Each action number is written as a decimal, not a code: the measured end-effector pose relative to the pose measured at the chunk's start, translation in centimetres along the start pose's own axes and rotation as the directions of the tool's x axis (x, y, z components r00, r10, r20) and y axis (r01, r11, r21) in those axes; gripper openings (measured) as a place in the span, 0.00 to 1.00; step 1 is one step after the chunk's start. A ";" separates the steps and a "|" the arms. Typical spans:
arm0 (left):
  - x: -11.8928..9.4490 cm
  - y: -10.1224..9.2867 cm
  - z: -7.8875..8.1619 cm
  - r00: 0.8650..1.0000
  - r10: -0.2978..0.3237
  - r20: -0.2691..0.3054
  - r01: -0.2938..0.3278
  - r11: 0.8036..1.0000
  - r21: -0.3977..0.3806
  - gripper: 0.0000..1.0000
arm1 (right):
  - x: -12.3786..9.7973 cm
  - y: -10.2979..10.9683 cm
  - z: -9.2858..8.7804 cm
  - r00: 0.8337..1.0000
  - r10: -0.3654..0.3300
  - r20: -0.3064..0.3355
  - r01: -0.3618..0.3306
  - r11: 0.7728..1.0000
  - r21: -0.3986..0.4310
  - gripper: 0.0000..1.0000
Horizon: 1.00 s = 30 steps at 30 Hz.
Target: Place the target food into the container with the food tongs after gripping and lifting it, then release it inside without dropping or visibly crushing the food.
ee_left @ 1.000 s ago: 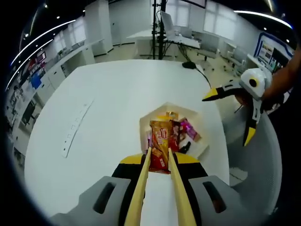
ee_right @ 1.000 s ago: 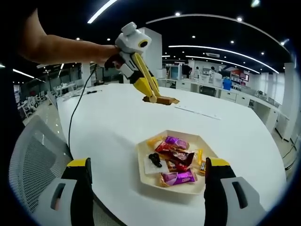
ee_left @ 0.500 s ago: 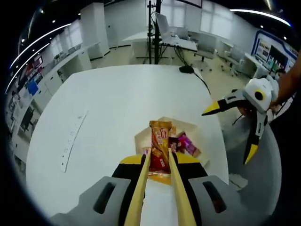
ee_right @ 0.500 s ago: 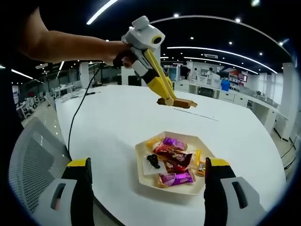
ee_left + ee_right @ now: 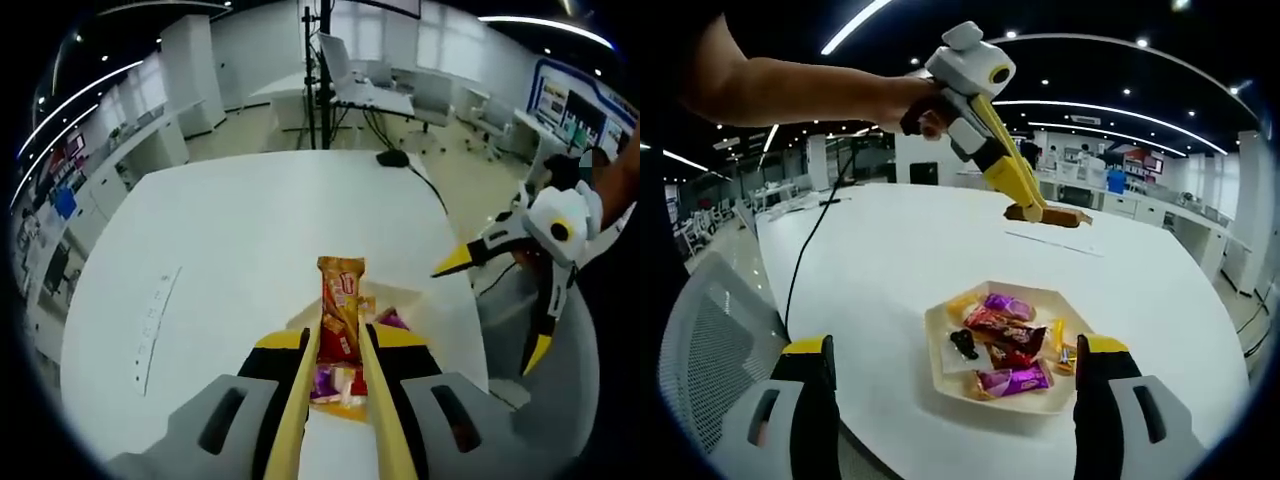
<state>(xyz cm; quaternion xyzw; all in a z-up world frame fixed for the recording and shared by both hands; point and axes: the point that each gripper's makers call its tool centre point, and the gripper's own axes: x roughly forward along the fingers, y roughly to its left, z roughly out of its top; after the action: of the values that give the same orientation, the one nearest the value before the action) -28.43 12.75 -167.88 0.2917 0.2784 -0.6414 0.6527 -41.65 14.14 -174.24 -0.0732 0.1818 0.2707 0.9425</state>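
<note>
one white table (image 5: pixel 880 250) lies under both tools, with a tray (image 5: pixel 940 345) of wrapped sweets just ahead of the right gripper (image 5: pixel 952 400), whose jaws stand wide and empty. the left gripper (image 5: pixel 338 350) clamps tongs (image 5: pixel 375 400) on an orange snack bar (image 5: pixel 340 305), lifted above the tray. carry step, i judge; next it needs lowering into the tray, then a gentle release.
</note>
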 end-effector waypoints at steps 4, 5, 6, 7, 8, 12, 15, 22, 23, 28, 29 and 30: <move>0.1 0.2 0.0 1.000 0.004 0.000 -0.004 1.000 0.000 0.19 | 0.0 0.0 0.0 1.000 0.001 -0.001 -0.001 1.000 -0.002 0.98; 0.1 0.2 0.0 1.000 0.004 0.000 -0.004 1.000 0.000 0.19 | 0.0 0.0 0.0 1.000 0.001 -0.001 -0.001 1.000 -0.002 0.98; 0.1 0.3 0.1 1.000 0.007 0.001 -0.007 1.000 0.001 0.19 | 0.0 0.0 0.0 1.000 0.001 0.000 -0.001 1.000 -0.004 0.98; 0.2 0.3 0.1 1.000 0.005 0.002 -0.005 1.000 -0.003 0.19 | 0.0 0.0 0.0 1.000 0.002 0.000 -0.002 1.000 -0.004 0.98; 0.2 0.4 0.0 1.000 0.005 0.001 -0.005 1.000 -0.001 0.19 | 0.0 0.1 0.0 1.000 0.003 -0.002 -0.003 1.000 -0.004 0.98; 0.5 0.4 -0.5 1.000 0.001 -0.009 -0.001 1.000 -0.005 0.19 | 0.0 0.0 -0.1 1.000 0.003 -0.005 -0.003 1.000 -0.003 0.98; 0.9 0.5 -1.5 1.000 0.002 -0.014 -0.002 1.000 -0.016 0.19 | 0.0 0.0 -0.1 1.000 0.002 -0.006 -0.002 1.000 -0.002 0.98; 4.1 1.1 -4.1 0.999 0.038 0.033 -0.039 0.999 0.037 0.26 | 0.1 0.2 -0.2 1.000 0.011 -0.017 -0.011 1.000 -0.011 0.98; 4.2 1.2 -4.6 0.998 0.055 0.029 -0.057 0.997 0.048 0.27 | 0.1 0.2 -0.3 1.000 0.011 -0.020 -0.011 1.000 -0.011 0.98; 4.2 1.3 -5.4 0.997 0.068 0.028 -0.069 0.997 0.034 0.27 | 0.1 0.2 -0.3 1.000 0.007 -0.019 -0.008 1.000 -0.009 0.98; 4.0 1.4 -5.4 0.998 0.065 0.028 -0.065 0.998 0.025 0.27 | 0.1 0.2 -0.3 1.000 0.009 -0.018 -0.010 1.000 -0.008 0.98; 3.8 1.4 -5.4 0.997 0.065 0.032 -0.065 0.998 0.025 0.27 | 0.2 0.2 -0.3 1.000 0.011 -0.021 -0.011 1.000 -0.010 0.98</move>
<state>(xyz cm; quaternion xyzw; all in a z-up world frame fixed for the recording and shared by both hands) -26.89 14.17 -174.28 0.2992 0.2502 -0.6279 0.6735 -41.73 14.33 -174.61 -0.0797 0.1907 0.2762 0.9386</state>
